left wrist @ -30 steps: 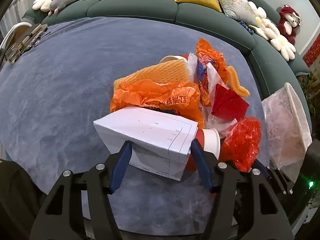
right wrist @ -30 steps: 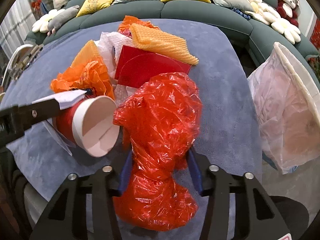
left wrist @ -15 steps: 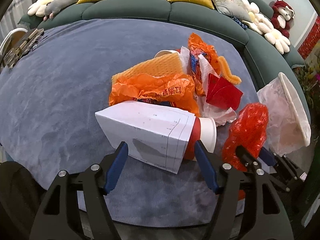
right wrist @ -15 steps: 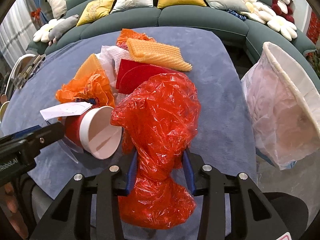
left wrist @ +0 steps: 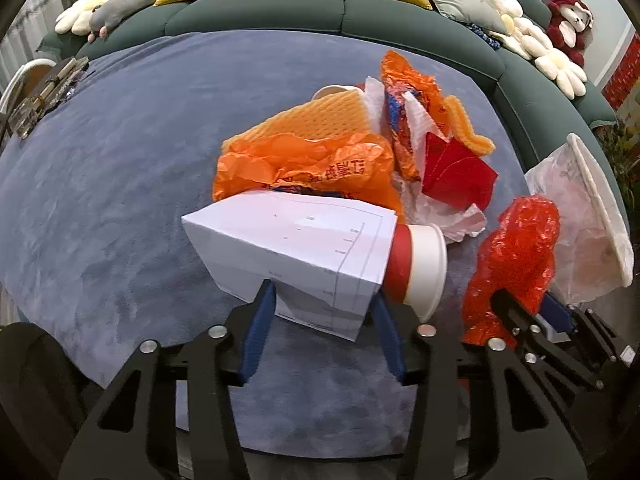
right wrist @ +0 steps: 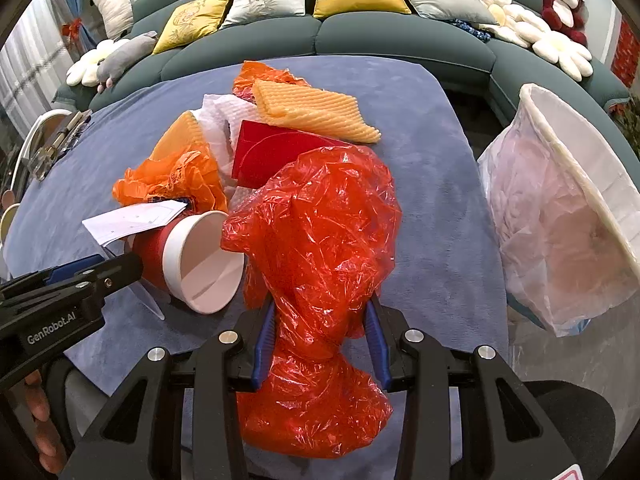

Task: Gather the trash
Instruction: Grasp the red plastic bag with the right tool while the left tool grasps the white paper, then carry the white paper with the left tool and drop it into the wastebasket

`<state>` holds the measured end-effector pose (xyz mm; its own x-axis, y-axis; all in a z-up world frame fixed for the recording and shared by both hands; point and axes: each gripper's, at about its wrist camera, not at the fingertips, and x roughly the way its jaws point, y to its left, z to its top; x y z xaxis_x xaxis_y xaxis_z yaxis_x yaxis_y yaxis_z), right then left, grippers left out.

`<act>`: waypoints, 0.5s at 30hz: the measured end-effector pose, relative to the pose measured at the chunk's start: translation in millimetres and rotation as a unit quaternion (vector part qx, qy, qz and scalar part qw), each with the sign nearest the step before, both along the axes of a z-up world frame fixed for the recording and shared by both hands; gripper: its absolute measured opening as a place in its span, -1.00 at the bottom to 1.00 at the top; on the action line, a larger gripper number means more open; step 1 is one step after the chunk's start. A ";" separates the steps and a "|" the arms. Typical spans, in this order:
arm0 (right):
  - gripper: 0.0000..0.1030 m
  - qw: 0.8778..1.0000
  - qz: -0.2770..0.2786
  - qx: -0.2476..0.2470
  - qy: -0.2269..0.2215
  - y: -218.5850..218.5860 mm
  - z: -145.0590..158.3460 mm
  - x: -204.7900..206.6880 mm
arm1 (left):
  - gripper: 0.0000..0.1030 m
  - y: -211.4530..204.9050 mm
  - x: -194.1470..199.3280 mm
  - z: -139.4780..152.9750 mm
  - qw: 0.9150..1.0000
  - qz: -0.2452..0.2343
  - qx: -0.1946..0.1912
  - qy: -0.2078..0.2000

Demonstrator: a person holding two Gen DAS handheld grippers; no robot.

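Note:
My left gripper (left wrist: 322, 300) is shut on a folded white paper sheet (left wrist: 296, 248) wrapped over a red-and-white paper cup (left wrist: 420, 264), held above the blue table. My right gripper (right wrist: 320, 312) is shut on a crumpled red plastic bag (right wrist: 320, 232), also seen in the left wrist view (left wrist: 516, 256). The cup (right wrist: 200, 260) lies on its side left of the red bag. A trash pile behind holds an orange plastic bag (left wrist: 316, 164), orange foam sheets (right wrist: 312, 108), red card (right wrist: 272, 152) and white paper (right wrist: 220, 116). A lined white bin (right wrist: 568, 200) stands to the right.
The blue cloth-covered table (left wrist: 120, 184) carries the pile. A curved green sofa (right wrist: 360, 36) with cushions and plush toys wraps around behind it. Metal objects (left wrist: 44, 92) lie at the table's far left edge. The bin stands off the table's right edge.
Both grippers have pulled back and up from the pile. The left one has closed on the paper and cup. The red bag has lifted toward the bin side.

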<state>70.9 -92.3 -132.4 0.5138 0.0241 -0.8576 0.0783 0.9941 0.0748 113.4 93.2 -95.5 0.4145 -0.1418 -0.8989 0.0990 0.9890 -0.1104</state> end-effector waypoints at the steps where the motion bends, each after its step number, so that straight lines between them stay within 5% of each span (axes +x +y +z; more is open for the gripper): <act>1: -0.26 1.000 0.000 0.001 0.000 -0.6 0.2 -0.2 | -0.12 0.4 -0.3 1.3 1.000 0.000 -0.005 -0.002; 8: -0.27 1.000 -0.004 0.005 -0.002 -3.5 1.2 -1.0 | -0.12 1.8 2.6 1.9 1.000 0.012 -0.001 -0.002; 10: -0.26 1.000 -0.003 0.005 -0.004 -2.7 2.8 -2.0 | -0.42 2.2 2.5 3.0 1.000 0.008 -0.006 -0.002; 15: -0.27 1.000 0.005 0.007 -0.013 0.5 10.7 -5.7 | -0.80 0.1 -3.9 14.3 1.000 0.001 0.001 -0.019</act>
<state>65.2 -91.8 -121.7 0.5356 0.0418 -0.8434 0.0656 0.9937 0.0909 109.5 93.3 -81.1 0.4495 -0.1396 -0.8823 0.1013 0.9893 -0.1050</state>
